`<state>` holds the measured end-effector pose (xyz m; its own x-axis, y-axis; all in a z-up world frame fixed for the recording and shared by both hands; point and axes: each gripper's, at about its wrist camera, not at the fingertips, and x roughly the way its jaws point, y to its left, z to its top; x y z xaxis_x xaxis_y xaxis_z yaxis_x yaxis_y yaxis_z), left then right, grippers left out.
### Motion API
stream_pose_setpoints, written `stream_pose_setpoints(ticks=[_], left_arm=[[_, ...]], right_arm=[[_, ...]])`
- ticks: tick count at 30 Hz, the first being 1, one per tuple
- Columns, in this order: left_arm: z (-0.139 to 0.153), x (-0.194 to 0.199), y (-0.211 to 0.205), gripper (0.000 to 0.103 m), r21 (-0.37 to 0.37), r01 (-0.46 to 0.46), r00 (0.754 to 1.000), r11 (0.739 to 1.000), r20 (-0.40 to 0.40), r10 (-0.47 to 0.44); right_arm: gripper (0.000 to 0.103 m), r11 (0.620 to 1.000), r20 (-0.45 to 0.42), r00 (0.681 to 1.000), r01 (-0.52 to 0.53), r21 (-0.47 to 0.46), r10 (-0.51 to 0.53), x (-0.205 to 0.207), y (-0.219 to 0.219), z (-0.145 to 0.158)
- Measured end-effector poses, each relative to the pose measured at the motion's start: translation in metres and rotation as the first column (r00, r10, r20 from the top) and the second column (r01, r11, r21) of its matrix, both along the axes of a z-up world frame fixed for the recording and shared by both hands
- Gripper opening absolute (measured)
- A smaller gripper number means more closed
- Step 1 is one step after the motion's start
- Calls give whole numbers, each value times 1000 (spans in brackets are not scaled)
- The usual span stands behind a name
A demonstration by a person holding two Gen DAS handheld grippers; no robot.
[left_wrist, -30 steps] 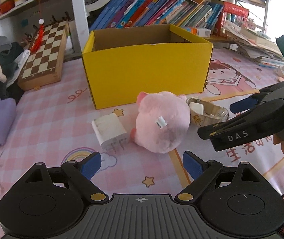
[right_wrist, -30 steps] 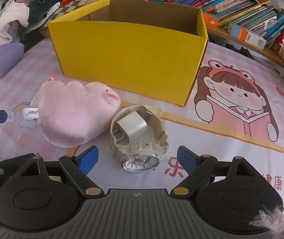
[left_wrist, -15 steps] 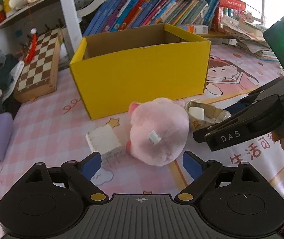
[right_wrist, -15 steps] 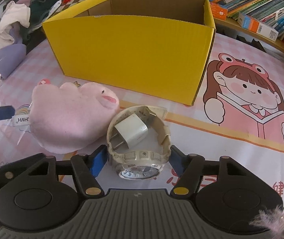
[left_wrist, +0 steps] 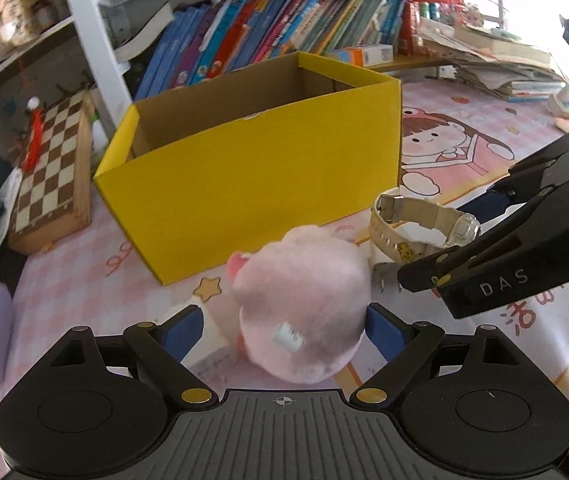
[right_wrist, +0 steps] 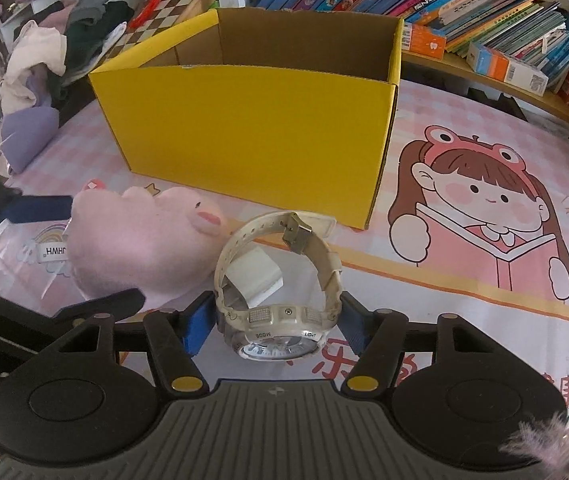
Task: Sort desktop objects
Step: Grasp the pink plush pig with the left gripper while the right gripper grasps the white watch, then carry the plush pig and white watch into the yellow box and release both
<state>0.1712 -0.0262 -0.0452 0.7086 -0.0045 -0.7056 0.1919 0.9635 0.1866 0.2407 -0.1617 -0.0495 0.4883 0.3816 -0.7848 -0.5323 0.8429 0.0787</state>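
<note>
Bottom centre of right view: right gripper fingers, wide a second ago, now clamp watch, ready for box. Left gripper fingers closing round plush, not yet pressing.

Right gripper: black, with blue-padded jaws pressed on either side of the watch case.
Watch: cream plastic wristwatch, strap looped and buckled, dial facing the camera.
Charger: small white plug block seen through the strap loop.
Plush: pink soft toy lying just left of the watch, a blue jaw pad of the left gripper at its far side.
Box: open yellow cardboard box behind both.
Worktop: pink cartoon-printed cover.
</note>
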Motion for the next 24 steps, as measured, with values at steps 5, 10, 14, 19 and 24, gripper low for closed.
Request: stream_pose_setpoints(ticks=[5, 10, 14, 19, 24], left_arm=[[-6, 6, -7, 80, 18, 35, 999, 999, -19, -35], [-9, 6, -8, 65, 12, 45, 998, 999, -40, -45], [-6, 3, -5, 57, -22, 38, 999, 999, -37, -39], [3, -7, 0, 54, -85, 36, 999, 996, -31, -39], [20, -21, 10, 54, -144, 8, 1000, 990, 9, -6]], right_arm=[[62, 1000, 7, 1000, 1, -3, -1, -2, -1, 1], [62, 1000, 11, 1000, 10, -9, -10, -5, -5, 1], [62, 1000, 19, 1000, 17, -9, -17, -9, -8, 3], [62, 1000, 35, 999, 18, -5, -18, -13, -10, 8], [62, 1000, 59, 998, 27, 13, -27, -17, -15, 19]])
